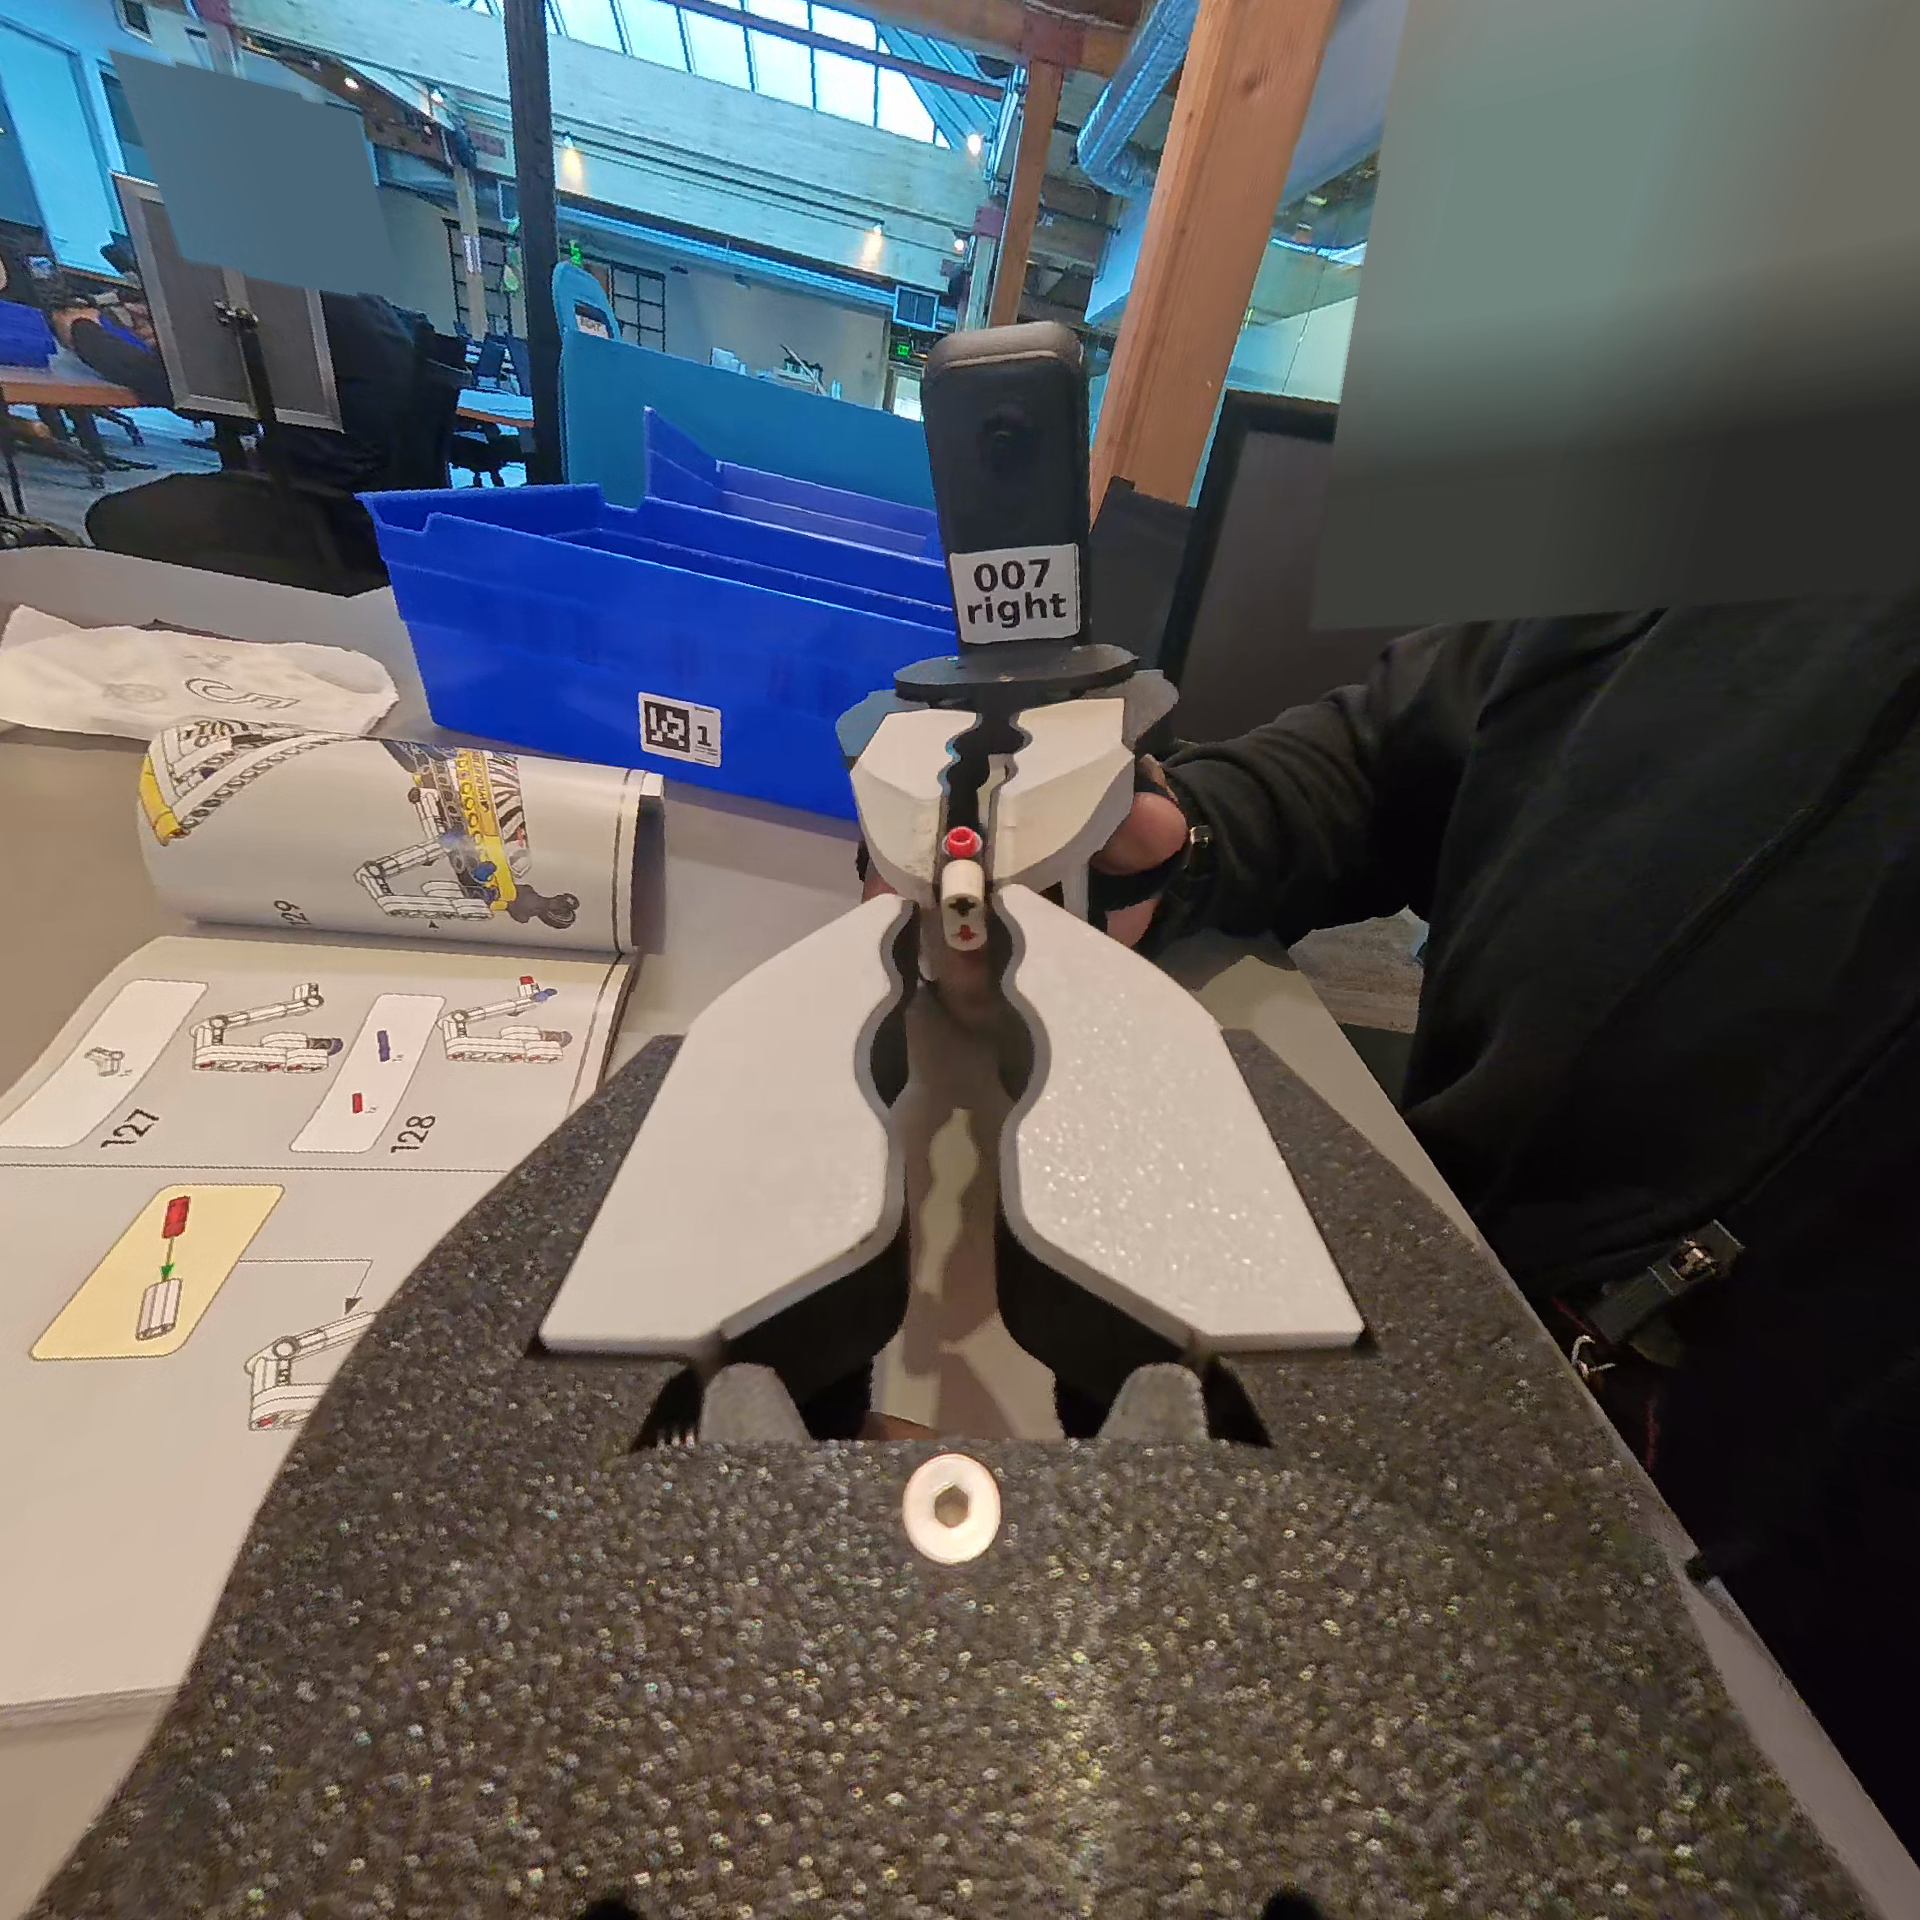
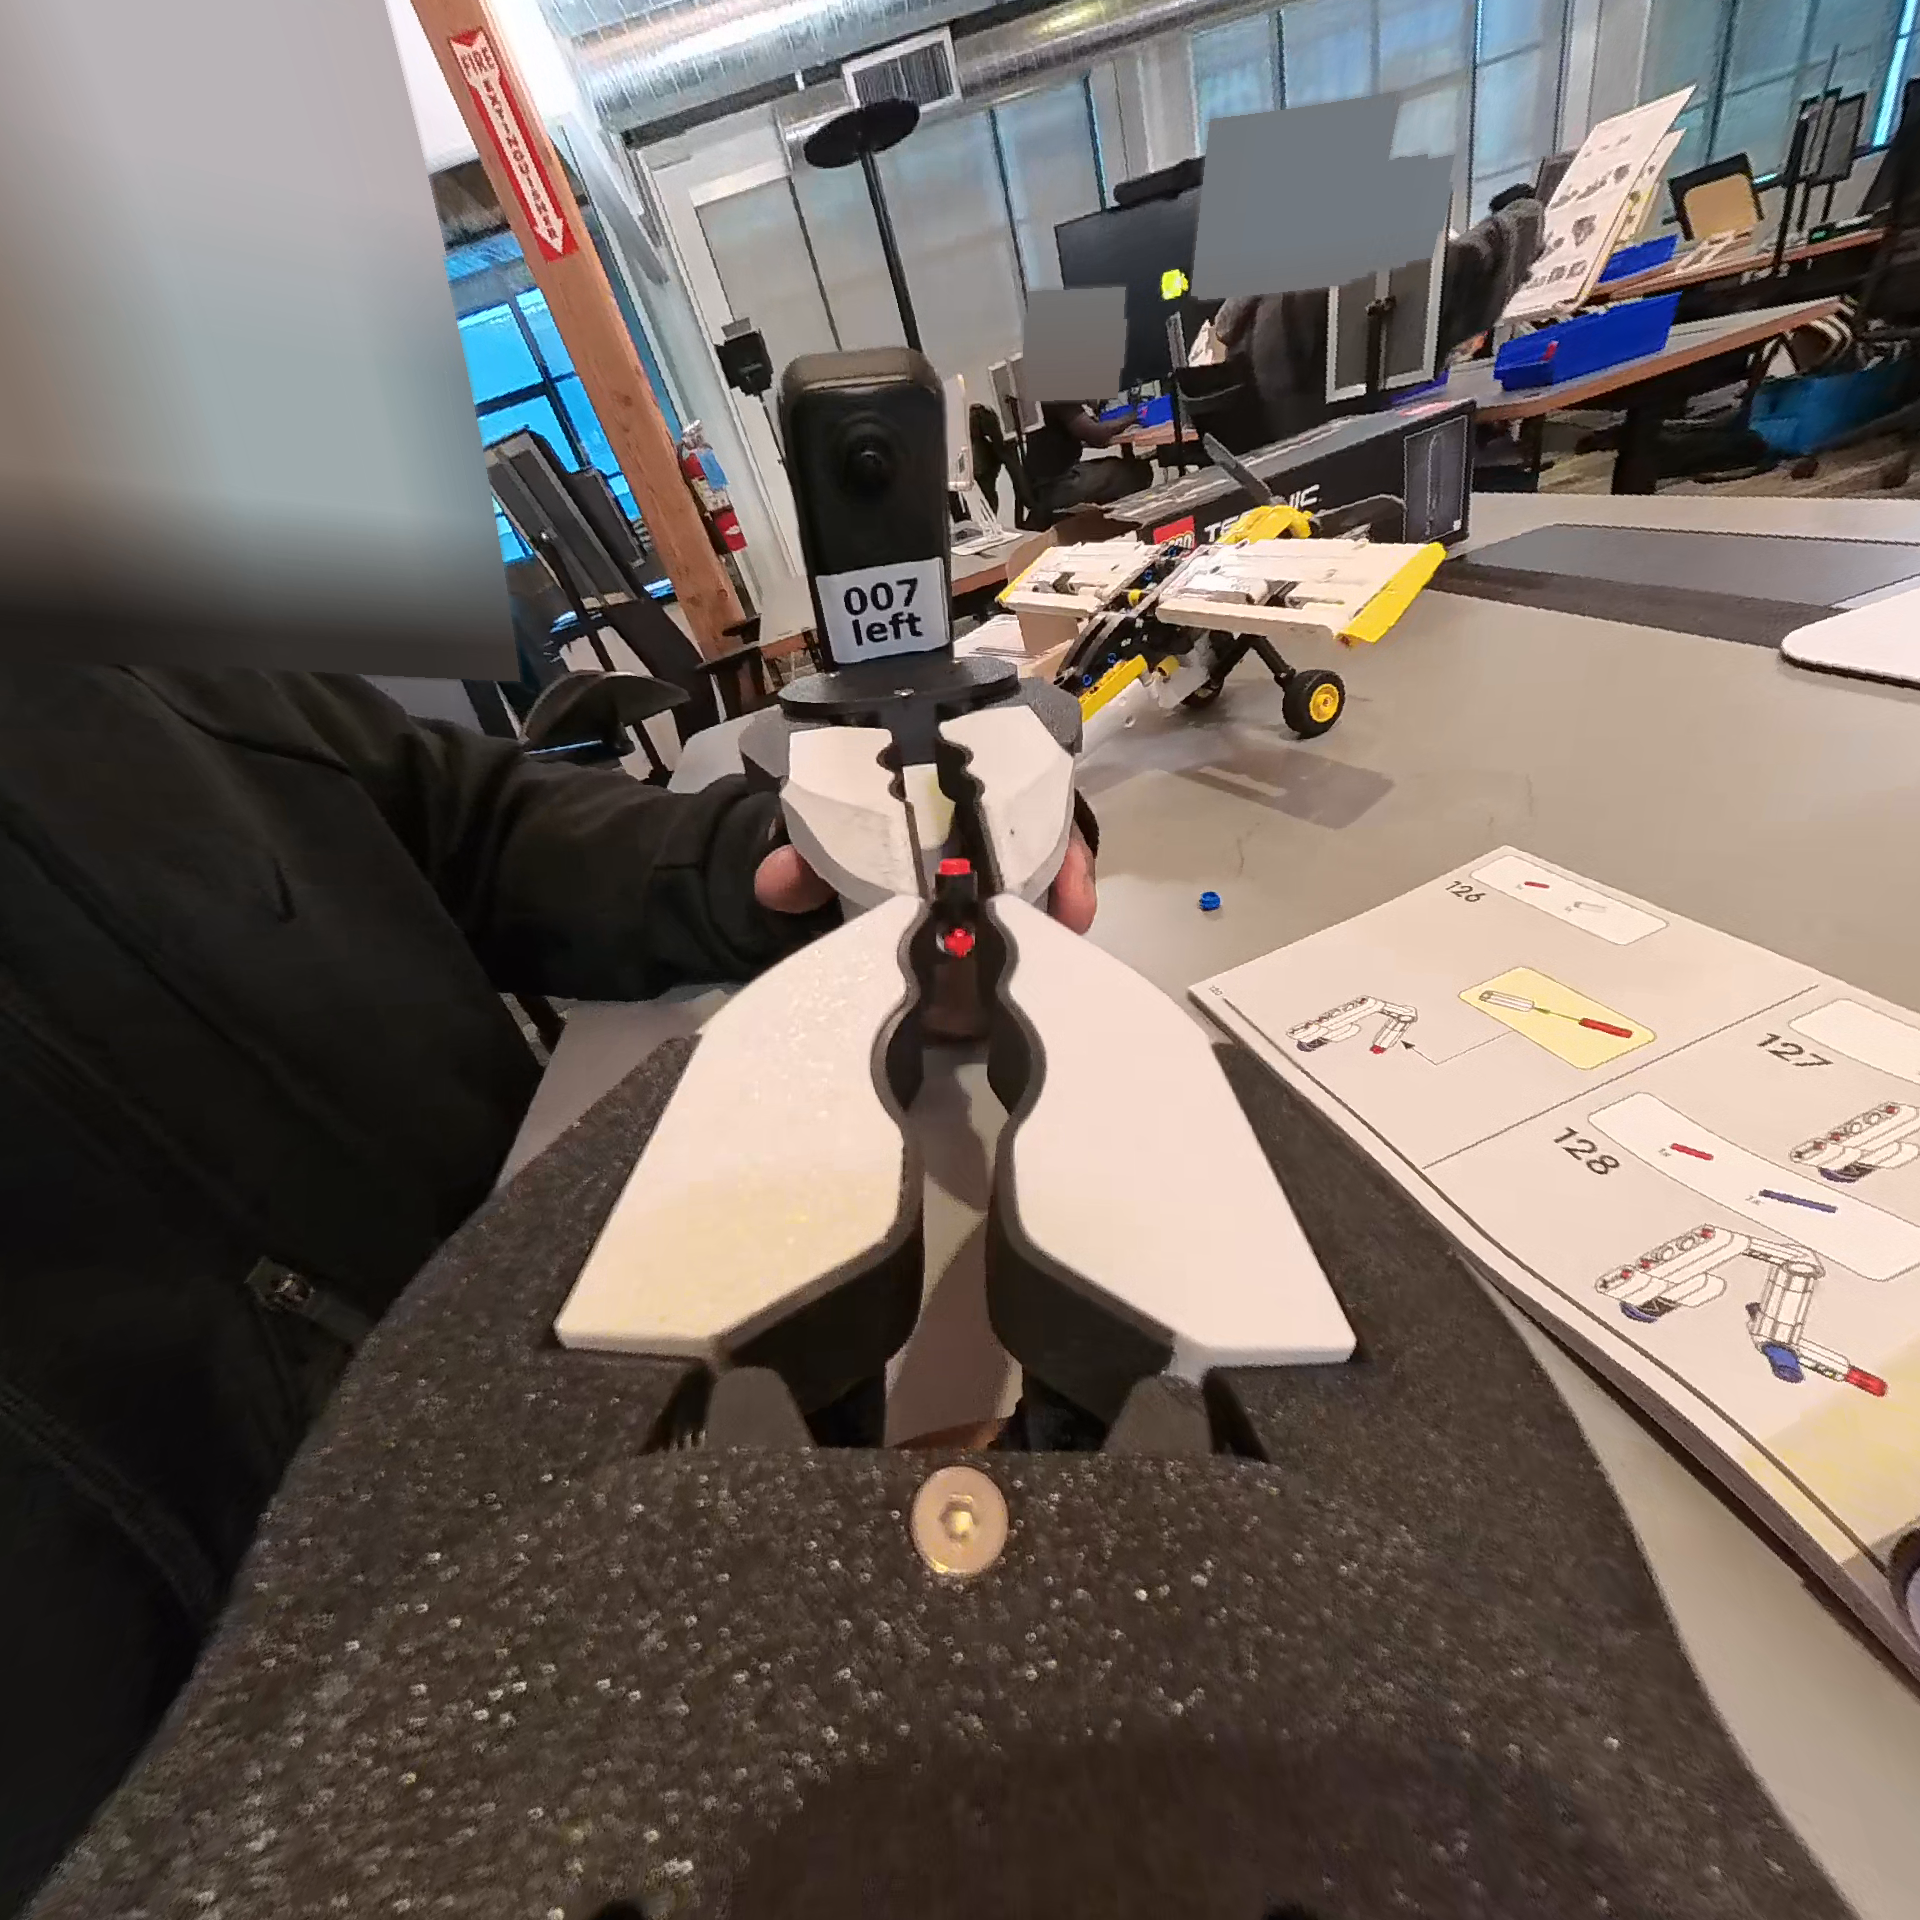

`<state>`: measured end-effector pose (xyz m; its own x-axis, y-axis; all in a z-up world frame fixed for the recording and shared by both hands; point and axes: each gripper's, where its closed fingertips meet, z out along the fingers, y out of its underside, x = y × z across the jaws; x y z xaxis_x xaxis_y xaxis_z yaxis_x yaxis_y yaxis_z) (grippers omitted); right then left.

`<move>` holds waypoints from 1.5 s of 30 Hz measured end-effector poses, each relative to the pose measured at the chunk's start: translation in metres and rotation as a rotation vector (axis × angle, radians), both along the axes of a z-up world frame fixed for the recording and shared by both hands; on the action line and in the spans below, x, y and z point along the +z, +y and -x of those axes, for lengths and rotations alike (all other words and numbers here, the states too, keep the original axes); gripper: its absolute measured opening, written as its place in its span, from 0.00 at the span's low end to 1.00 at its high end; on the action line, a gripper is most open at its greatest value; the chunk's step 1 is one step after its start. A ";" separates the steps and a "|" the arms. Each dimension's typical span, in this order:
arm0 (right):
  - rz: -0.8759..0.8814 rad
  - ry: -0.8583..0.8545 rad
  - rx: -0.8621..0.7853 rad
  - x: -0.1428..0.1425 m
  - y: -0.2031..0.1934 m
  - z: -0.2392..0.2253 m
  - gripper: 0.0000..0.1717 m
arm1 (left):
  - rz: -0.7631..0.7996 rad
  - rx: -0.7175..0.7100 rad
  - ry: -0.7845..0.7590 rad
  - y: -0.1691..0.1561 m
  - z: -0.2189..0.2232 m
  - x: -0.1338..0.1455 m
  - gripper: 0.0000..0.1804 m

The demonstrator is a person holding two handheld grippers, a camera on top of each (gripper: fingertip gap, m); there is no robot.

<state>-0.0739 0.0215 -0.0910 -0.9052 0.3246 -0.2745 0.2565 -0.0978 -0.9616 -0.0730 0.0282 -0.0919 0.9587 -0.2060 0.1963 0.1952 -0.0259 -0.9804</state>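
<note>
Nose to nose, a white two-hole connector (image 1: 961, 902) is pinched by the left gripper (image 1: 961, 920), a red axle pin (image 2: 953, 940) by the narrow right gripper (image 2: 953, 935), presumably for alignment.

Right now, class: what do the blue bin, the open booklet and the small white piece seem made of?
Blue bin: moulded plastic, probably; smooth, slightly glossy walls. Open booklet: matte printed paper; its pages curl. Small white piece: likely hard plastic, with clean-cut holes.

Writing stands on camera label (image 1: 1015, 590), booklet (image 1: 312, 1091), bin sticker (image 1: 681, 727), red sign (image 2: 514, 135).
</note>
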 end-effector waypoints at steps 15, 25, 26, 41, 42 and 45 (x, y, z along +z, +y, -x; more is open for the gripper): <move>-0.245 0.235 0.066 -0.017 -0.004 -0.015 0.06 | 0.162 -0.038 0.273 -0.002 -0.017 -0.023 0.04; -0.343 0.275 0.100 -0.028 -0.004 -0.020 0.05 | 0.178 -0.065 0.305 -0.003 -0.022 -0.029 0.04; -0.360 0.279 0.098 -0.030 -0.004 -0.021 0.05 | 0.173 -0.068 0.303 -0.003 -0.022 -0.028 0.04; -0.362 0.299 0.132 -0.030 -0.003 -0.026 0.04 | 0.196 -0.086 0.346 -0.002 -0.028 -0.033 0.04; -0.364 0.300 0.137 -0.030 -0.003 -0.027 0.04 | 0.195 -0.088 0.353 -0.002 -0.029 -0.033 0.04; -0.381 0.293 0.136 -0.033 -0.003 -0.026 0.04 | 0.203 -0.079 0.368 -0.002 -0.028 -0.035 0.04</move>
